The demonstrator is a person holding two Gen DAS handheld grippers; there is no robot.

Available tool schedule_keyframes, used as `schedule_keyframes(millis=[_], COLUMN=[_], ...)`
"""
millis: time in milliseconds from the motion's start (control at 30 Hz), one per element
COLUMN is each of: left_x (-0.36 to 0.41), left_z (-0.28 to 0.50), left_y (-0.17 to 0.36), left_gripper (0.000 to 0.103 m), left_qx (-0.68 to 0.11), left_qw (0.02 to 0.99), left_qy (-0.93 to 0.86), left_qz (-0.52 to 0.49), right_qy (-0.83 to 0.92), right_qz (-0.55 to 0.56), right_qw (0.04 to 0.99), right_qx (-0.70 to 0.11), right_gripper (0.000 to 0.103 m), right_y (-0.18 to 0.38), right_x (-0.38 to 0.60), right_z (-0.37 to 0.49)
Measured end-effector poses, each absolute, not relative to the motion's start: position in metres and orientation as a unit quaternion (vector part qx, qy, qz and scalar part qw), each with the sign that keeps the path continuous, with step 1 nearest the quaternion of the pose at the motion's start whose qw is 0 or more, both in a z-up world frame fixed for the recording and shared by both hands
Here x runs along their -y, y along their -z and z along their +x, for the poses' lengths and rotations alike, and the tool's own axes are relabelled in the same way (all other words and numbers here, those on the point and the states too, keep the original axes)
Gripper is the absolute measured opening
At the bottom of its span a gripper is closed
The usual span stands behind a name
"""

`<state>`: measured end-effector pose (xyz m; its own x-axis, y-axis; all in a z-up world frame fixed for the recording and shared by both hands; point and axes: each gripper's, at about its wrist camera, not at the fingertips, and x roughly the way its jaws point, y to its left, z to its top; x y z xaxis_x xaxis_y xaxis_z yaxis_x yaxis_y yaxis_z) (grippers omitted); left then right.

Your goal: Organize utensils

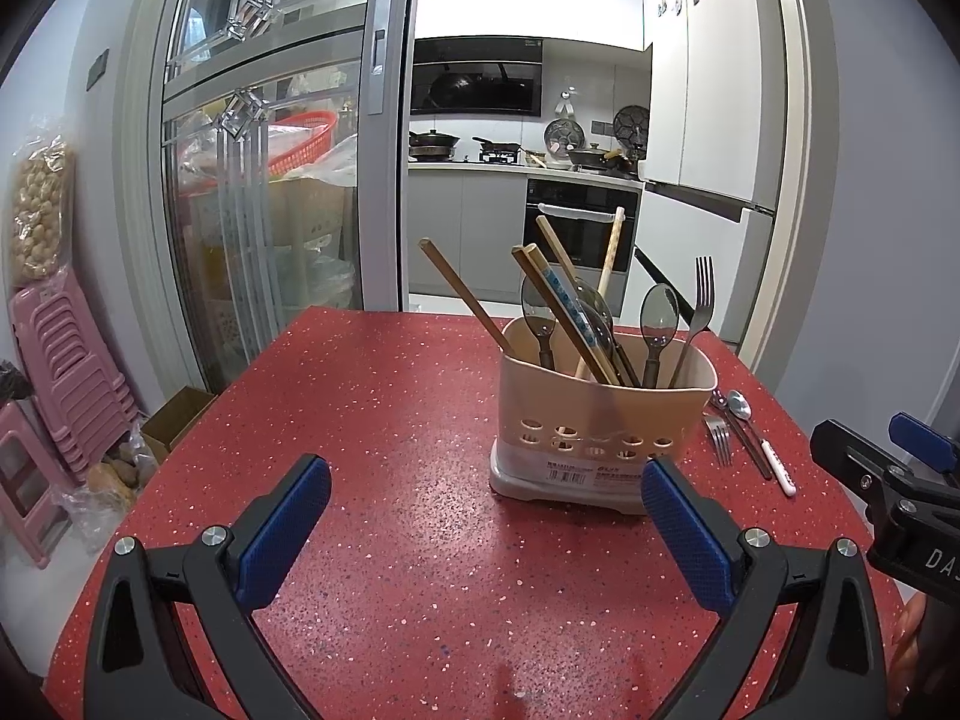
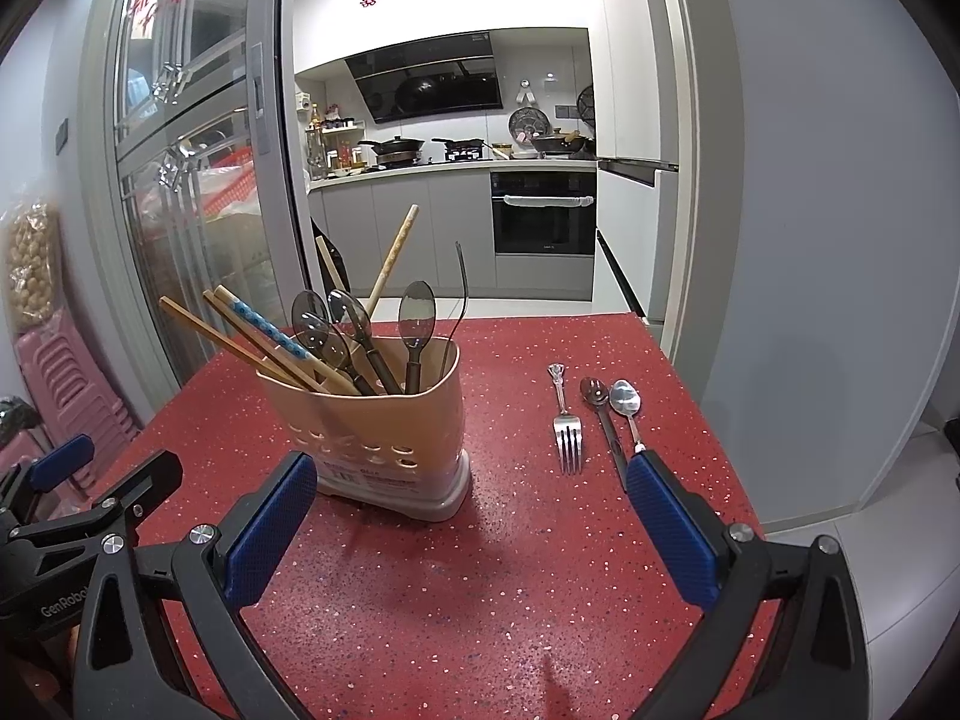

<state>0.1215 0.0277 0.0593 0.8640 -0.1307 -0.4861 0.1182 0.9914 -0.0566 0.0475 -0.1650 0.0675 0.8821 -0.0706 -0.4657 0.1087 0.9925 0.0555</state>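
On the red table [image 2: 420,600], both claws [image 1: 486,534] [image 2: 474,528] wide open, empty; holder [image 2: 384,420], fork [image 2: 567,420] ahead.

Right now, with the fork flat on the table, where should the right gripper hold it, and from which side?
Probably from above, at the mid-handle of the fork, with the open right gripper closing across its width. The fork lies flat on the table, tines toward the camera, handle pointing away. The dark spoon lies apart on its right, so a finger fits between.
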Motion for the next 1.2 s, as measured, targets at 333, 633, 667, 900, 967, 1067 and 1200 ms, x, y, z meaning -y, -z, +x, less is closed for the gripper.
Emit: schedule_keyframes(millis=[333,633,667,900,967,1067,1200], left_x=[-0.030,-0.035,-0.035,-0.033,-0.033,-0.033,-0.032], left_z=[0.122,0.125,0.125,0.125,0.125,0.125,0.124], left_y=[-0.057,-0.051,-0.050,-0.049,-0.050,-0.050,-0.049], left_gripper=[0.103,0.103,0.103,0.103,0.103,0.103,0.103], left_qx=[-0.253,-0.254,-0.253,-0.247,-0.245,-0.244,-0.245], left_qw=[0.965,0.966,0.966,0.968,0.968,0.968,0.968], left_qy=[0.062,0.056,0.056,0.053,0.054,0.055,0.054], left_qz=[-0.013,-0.017,-0.017,-0.012,-0.011,-0.012,-0.013], right_qy=[0.052,0.056,0.056,0.060,0.060,0.059,0.060], right_qz=[0.026,0.018,0.017,0.012,0.012,0.012,0.012], right_qw=[0.970,0.970,0.970,0.972,0.972,0.972,0.972], right_qx=[-0.238,-0.235,-0.234,-0.228,-0.227,-0.228,-0.227], right_gripper=[0.103,0.103,0.103,0.103,0.103,0.103,0.103], right_y=[-0.064,-0.063,-0.063,-0.062,-0.063,-0.063,-0.063], right_x=[0.161,0.158,0.158,0.156,0.156,0.156,0.156], right_z=[0.048,0.048,0.048,0.047,0.047,0.047,0.047])
